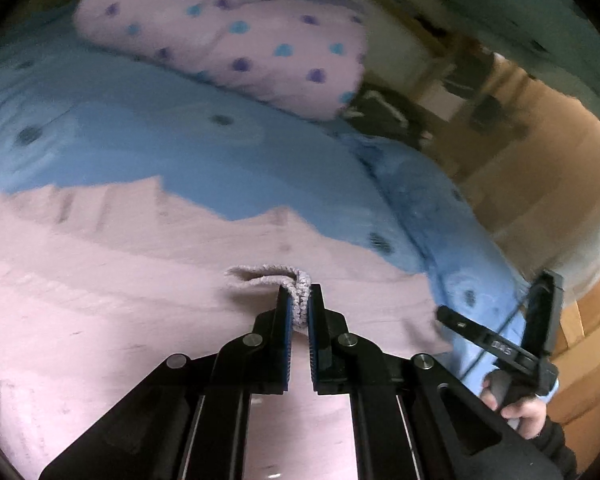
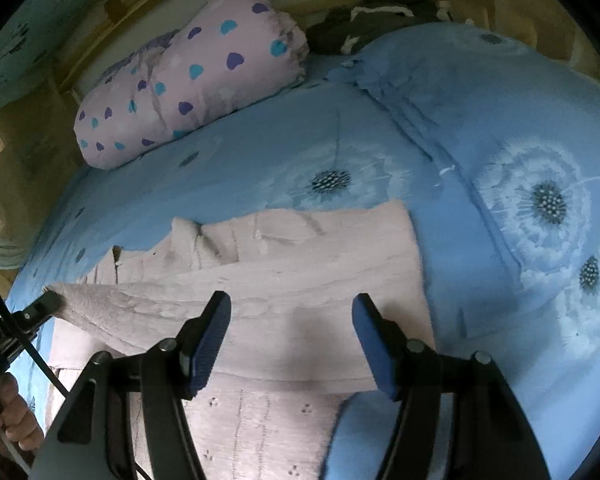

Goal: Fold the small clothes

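A pale pink knitted garment (image 2: 284,280) is spread on the blue flowered bed cover (image 2: 480,128), partly folded over. A dotted pink pillow (image 2: 188,76) is seen beyond it, well apart. The left hand-held gripper (image 1: 299,304) is clenched on the garment's ribbed edge (image 1: 296,280); the right hand-held gripper (image 2: 291,320) is held released above the garment.

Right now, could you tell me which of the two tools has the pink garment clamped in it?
The left tool is shut on a ribbed edge of the pink garment. The right tool is open above the cloth, with nothing between its pads.
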{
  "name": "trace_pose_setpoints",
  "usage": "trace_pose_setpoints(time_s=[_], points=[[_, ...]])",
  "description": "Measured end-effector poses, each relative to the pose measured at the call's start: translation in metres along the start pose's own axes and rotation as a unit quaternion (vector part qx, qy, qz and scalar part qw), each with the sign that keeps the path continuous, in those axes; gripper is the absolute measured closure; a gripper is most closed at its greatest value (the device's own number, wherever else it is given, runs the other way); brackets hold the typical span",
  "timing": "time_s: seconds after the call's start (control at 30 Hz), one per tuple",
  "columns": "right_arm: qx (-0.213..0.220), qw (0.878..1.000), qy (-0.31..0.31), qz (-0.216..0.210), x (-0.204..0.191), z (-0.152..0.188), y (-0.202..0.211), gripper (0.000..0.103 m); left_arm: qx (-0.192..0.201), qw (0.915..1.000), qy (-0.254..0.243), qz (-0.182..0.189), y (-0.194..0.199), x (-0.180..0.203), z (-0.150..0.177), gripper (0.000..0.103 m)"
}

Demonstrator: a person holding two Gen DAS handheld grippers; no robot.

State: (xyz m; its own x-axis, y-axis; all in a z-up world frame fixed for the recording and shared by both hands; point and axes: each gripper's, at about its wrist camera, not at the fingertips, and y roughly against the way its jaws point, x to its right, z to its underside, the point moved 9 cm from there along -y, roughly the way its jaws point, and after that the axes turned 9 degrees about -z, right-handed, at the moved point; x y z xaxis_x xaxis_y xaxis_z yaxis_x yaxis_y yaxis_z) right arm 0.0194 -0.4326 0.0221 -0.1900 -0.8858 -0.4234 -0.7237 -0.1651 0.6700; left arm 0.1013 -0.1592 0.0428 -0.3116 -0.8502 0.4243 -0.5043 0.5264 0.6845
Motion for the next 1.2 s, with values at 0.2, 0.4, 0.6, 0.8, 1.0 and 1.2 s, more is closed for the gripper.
trace_pose_setpoints(time_s=[0.2, 0.4, 0.6, 0.8, 1.0, 1.2], points=[[-0.013, 0.997, -0.07, -0.033, -0.001, 0.008, -0.015, 0.036, -0.001, 0.9994, 0.03, -0.02, 0.001, -0.042, 0.002, 0.103], [-0.02, 0.997, -0.069, -0.016, 0.0, 0.012, -0.024, 0.036, -0.008, 0.999, 0.034, -0.026, 0.004, -0.056, 0.002, 0.103], [-0.02, 0.998, -0.057, -0.016, -0.003, 0.011, -0.026, 0.036, -0.007, 0.9987, 0.039, -0.031, 0.009, -0.064, 0.001, 0.103], [-0.029, 0.999, -0.044, -0.001, -0.001, 0.014, -0.029, 0.036, -0.004, 0.9978, 0.046, -0.047, 0.01, -0.081, 0.002, 0.103], [-0.033, 0.999, -0.029, 0.009, -0.001, 0.016, -0.032, 0.036, -0.004, 0.9954, 0.073, -0.062, 0.014, -0.106, 0.0, 0.103], [-0.032, 0.999, -0.019, 0.026, 0.002, 0.014, -0.032, 0.036, -0.024, 0.994, 0.067, -0.083, 0.001, -0.117, 0.011, 0.103]])
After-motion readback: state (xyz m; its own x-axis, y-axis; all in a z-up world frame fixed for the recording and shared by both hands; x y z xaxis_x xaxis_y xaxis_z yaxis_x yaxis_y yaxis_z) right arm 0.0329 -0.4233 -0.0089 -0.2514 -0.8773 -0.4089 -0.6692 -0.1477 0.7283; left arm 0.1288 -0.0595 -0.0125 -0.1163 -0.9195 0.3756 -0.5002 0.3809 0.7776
